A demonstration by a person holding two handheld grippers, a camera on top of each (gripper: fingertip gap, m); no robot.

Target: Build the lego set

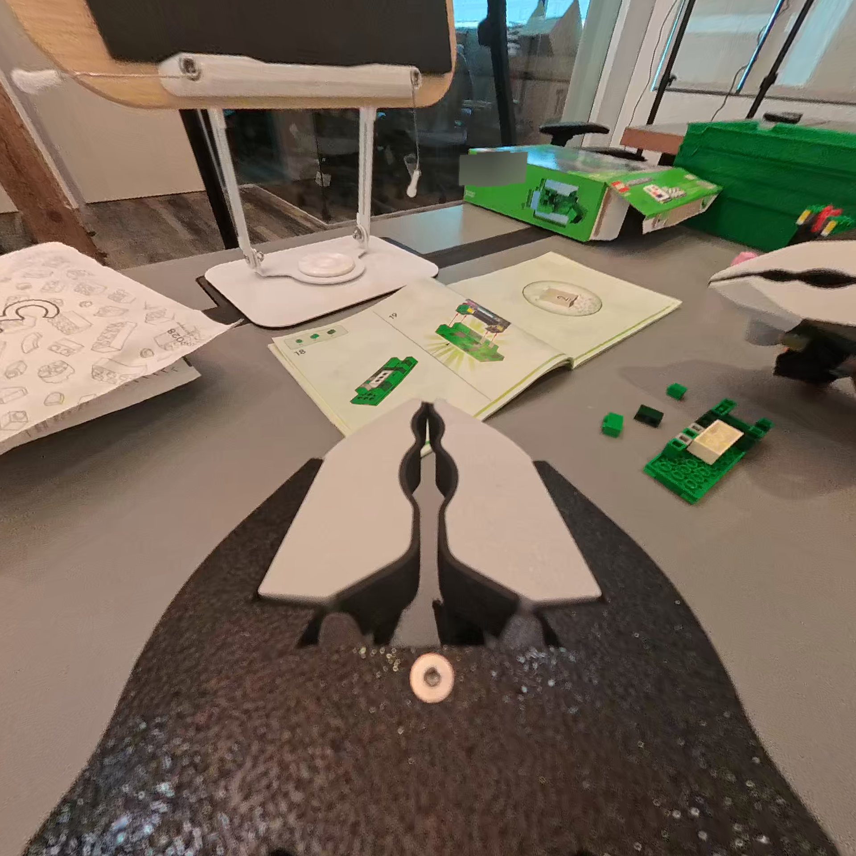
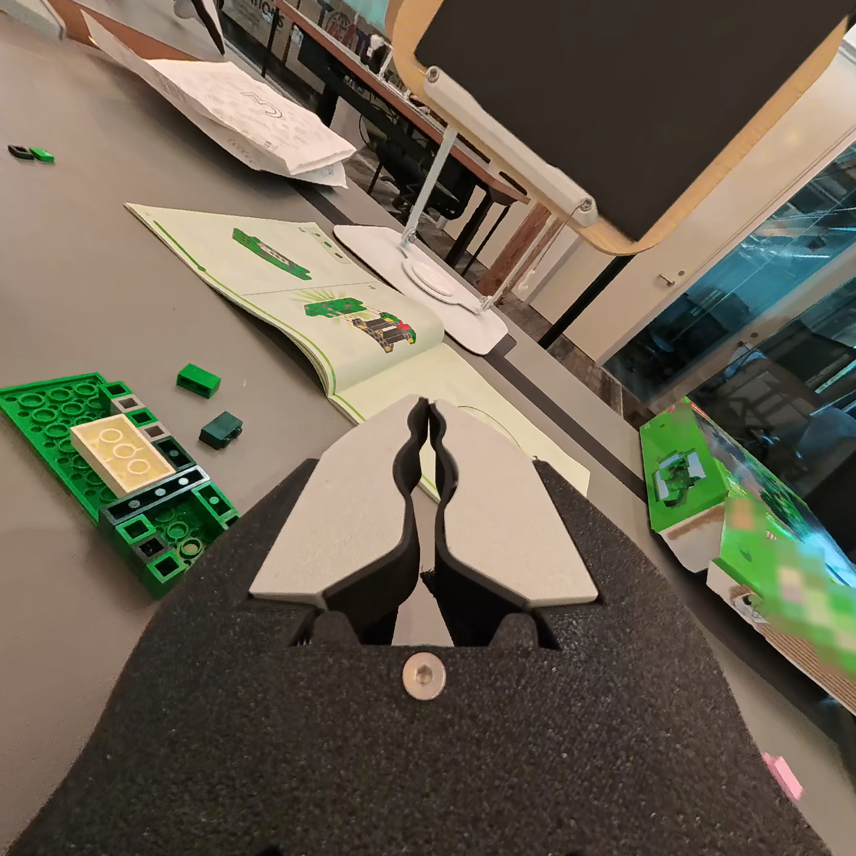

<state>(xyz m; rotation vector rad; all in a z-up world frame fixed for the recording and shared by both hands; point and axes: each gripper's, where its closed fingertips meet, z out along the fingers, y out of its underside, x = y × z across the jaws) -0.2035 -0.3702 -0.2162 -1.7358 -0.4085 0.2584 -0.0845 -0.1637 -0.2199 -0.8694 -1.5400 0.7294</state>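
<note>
1. The grey worktop (image 1: 139, 532) carries everything.
2. An open instruction booklet (image 1: 463, 343) lies near its middle.
3. The green lego assembly (image 2: 111, 468), underside up, sits beside three loose bricks.
4. Left tongs (image 1: 428, 410) and right tongs (image 2: 427, 405) are both clenched, empty.

left wrist view low over table (image 1: 139, 532), facing booklet (image 1: 463, 343), right wrist view tilted, both share booklet, green build (image 1: 695, 458)

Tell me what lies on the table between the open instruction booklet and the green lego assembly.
In the right wrist view, two loose bricks lie there: a bright green brick and a dark green brick, between the booklet and the green assembly.
</note>
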